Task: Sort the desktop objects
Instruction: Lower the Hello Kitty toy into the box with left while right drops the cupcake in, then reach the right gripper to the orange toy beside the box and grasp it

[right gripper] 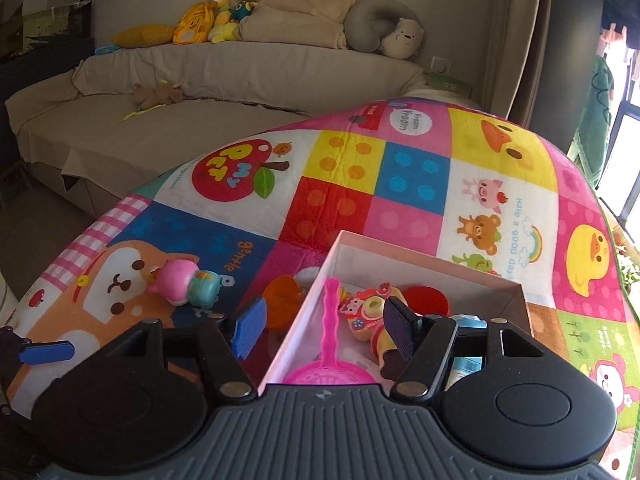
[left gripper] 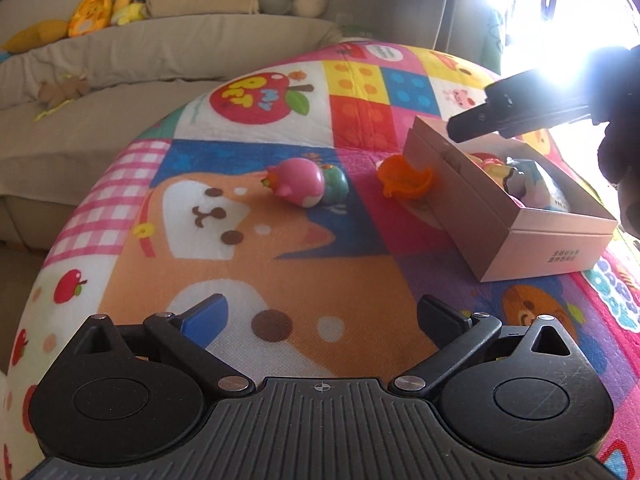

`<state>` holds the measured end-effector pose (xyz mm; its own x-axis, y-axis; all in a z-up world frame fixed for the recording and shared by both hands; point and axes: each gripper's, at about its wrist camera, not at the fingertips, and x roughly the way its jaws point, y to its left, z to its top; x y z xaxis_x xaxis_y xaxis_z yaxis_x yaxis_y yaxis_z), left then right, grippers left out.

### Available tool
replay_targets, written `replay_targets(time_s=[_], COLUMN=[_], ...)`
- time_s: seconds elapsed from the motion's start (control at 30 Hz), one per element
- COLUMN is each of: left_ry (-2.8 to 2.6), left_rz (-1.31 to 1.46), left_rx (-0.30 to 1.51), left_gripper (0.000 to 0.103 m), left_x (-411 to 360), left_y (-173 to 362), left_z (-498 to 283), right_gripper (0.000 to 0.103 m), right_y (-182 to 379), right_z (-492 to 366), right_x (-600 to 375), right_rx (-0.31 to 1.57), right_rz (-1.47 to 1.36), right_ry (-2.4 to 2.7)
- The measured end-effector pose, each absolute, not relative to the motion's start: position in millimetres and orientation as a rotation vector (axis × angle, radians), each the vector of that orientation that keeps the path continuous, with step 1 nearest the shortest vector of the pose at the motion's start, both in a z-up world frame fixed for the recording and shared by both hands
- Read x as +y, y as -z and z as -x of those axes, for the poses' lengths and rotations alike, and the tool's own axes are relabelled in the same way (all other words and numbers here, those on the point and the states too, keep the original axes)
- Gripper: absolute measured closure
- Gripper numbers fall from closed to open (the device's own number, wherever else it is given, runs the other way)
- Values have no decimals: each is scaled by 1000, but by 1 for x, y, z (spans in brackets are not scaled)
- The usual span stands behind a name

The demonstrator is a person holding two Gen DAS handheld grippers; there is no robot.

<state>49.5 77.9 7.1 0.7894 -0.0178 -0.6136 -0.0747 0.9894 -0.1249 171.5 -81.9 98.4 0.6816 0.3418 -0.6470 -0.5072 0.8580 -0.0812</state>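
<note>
Left wrist: your left gripper (left gripper: 320, 312) was spread wide, empty, over the play mat (left gripper: 280, 240); pink toy (left gripper: 298, 182) and orange toy (left gripper: 404, 178) lay beside the box (left gripper: 532, 240). Right wrist: your right gripper (right gripper: 324, 330) was part-open, holding nothing, above the box's near wall, pink scoop (right gripper: 330, 320) inside.

Beige sofa (right gripper: 224, 80), plush toys (right gripper: 224, 12)

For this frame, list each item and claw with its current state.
Left claw: open, empty.
Right claw: open, empty, over the box.
Box: open, toys inside.
Pink toy: on the mat, outside the box.
Orange toy: on the mat, against the box.
Pink scoop: in the box.
</note>
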Motion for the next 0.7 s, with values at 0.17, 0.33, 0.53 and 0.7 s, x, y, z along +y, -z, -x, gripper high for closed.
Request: replay_targets(time_s=[0.17, 0.33, 0.53, 0.7], left_ry=[-29, -20, -14, -10], left_rz=[148, 166, 184, 192], left_rx=[660, 665, 668, 671], left_gripper=[0, 0, 0, 0], left_x=[78, 80, 82, 83], left_y=[-7, -6, -6, -6], left_z=[-49, -49, -49, -49], right_gripper=[68, 70, 66, 63], right_y=[-84, -53, -47, -50], right_z=[-215, -248, -248, -248], right_x=[-25, 23, 41, 47], right_rx=[805, 873, 924, 920], right_rz=[325, 436, 323, 379], right_ry=[-486, -400, -505, -544])
